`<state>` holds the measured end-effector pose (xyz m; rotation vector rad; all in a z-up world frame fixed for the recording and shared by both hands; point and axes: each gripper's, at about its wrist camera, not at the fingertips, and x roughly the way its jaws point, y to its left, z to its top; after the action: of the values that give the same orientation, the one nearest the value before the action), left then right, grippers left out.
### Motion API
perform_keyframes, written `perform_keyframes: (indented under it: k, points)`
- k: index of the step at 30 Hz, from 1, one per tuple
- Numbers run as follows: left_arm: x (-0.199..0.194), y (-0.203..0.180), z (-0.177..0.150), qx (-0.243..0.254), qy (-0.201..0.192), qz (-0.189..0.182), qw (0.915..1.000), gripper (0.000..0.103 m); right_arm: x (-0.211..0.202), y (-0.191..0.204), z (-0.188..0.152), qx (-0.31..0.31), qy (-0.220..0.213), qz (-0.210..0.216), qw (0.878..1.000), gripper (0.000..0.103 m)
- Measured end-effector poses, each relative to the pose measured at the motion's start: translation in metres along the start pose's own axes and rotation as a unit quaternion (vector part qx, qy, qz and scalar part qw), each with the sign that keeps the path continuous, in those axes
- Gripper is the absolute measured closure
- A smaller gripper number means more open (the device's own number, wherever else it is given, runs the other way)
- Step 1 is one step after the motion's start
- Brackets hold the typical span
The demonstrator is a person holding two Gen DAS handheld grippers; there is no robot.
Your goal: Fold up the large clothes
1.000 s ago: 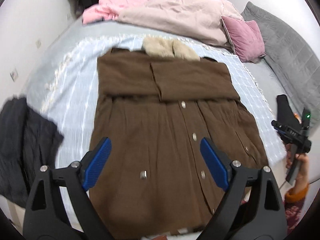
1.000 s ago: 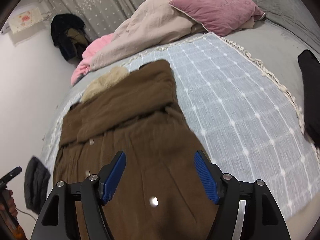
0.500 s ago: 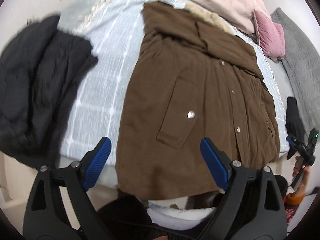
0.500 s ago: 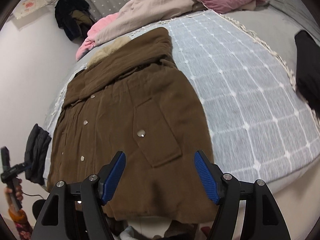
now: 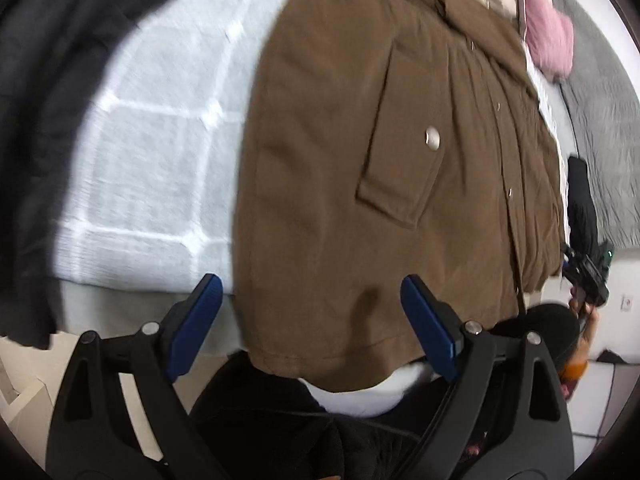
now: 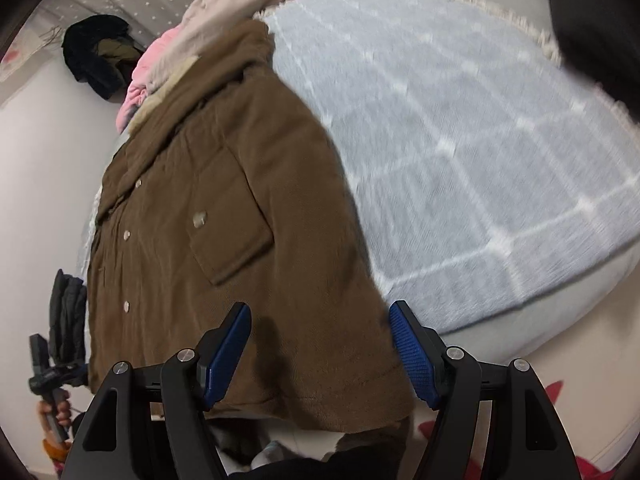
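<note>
while one brown coat (image 5: pixel 340 184) lies flat, two tools, left tool (image 5: pixel 310 326) and right tool (image 6: pixel 320 350), gape

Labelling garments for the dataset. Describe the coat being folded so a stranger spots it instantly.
On the pale blue grid-patterned blanket covering the bed lies the brown coat, hem hanging over the near edge. Unlike the black garments nearby, it has silver snaps and flap pockets.

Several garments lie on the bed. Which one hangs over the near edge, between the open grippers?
The brown coat, with snap buttons and flap pockets. Its hem droops past the mattress edge; the black garment lies off to the left, the pink one at the far end.
</note>
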<state>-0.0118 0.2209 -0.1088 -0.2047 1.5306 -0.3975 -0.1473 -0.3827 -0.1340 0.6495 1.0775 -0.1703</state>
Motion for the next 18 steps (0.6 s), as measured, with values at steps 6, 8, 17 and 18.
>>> perform_keyframes:
  k: [6,8,17,18]
  points:
    - [0.015,-0.003,0.003,0.000,0.032,-0.014,0.9994,0.012,0.001,-0.010,-0.001,0.019,-0.001,0.025,1.000,0.030]
    - [0.017,-0.003,0.003,-0.007,0.031,-0.014,0.9994,0.012,0.001,-0.008,-0.001,0.015,-0.001,0.022,1.000,0.030]
    - [0.016,-0.013,0.001,0.016,0.020,-0.013,0.9996,0.012,0.010,0.020,-0.007,-0.022,0.001,-0.028,0.999,0.028]
    - [0.016,-0.013,0.002,0.018,0.020,-0.013,0.9996,0.013,0.012,0.023,-0.007,-0.025,0.002,-0.033,0.999,0.028]
